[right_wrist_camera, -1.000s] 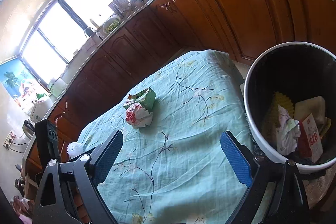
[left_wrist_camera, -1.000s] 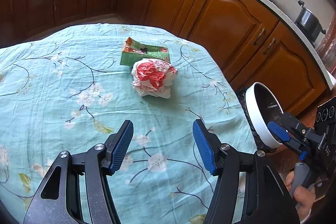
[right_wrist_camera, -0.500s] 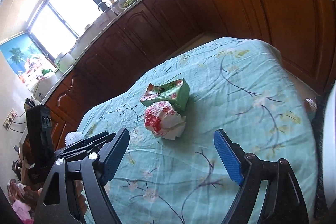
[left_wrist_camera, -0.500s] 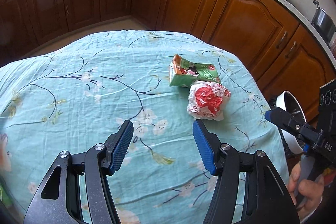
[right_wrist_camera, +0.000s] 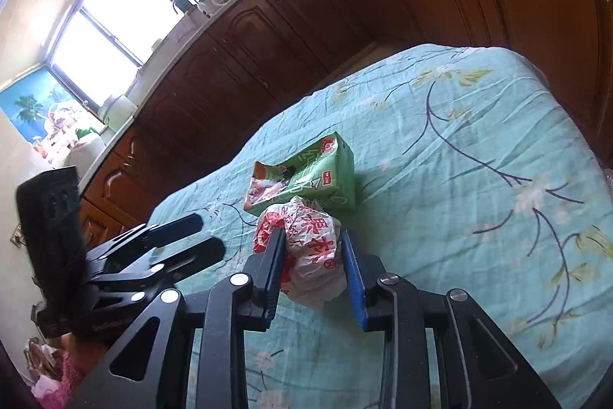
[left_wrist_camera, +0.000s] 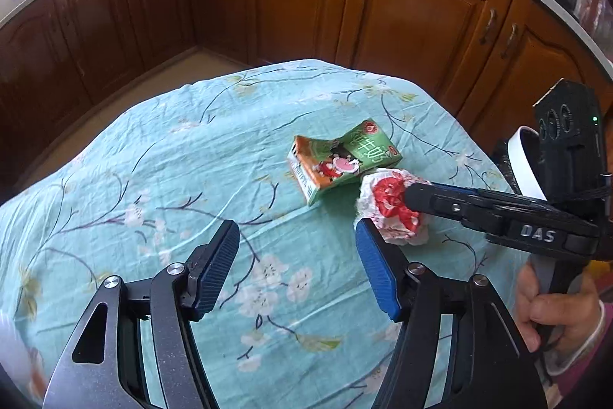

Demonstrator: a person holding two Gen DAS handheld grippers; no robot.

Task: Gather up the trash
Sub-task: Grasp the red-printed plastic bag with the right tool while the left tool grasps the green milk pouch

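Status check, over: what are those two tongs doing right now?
Right tongs closed around crumpled red-and-white plastic bag. Left tongs open, empty. Crushed green carton touching bag.

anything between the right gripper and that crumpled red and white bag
Nothing visible. The right gripper already has its jaws either side of the crumpled bag on the tablecloth. The green carton lies just behind the bag, not in the way.

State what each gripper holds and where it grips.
Right gripper pinches the crumpled red-and-white plastic bag across its middle. Left gripper is open, holding nothing.
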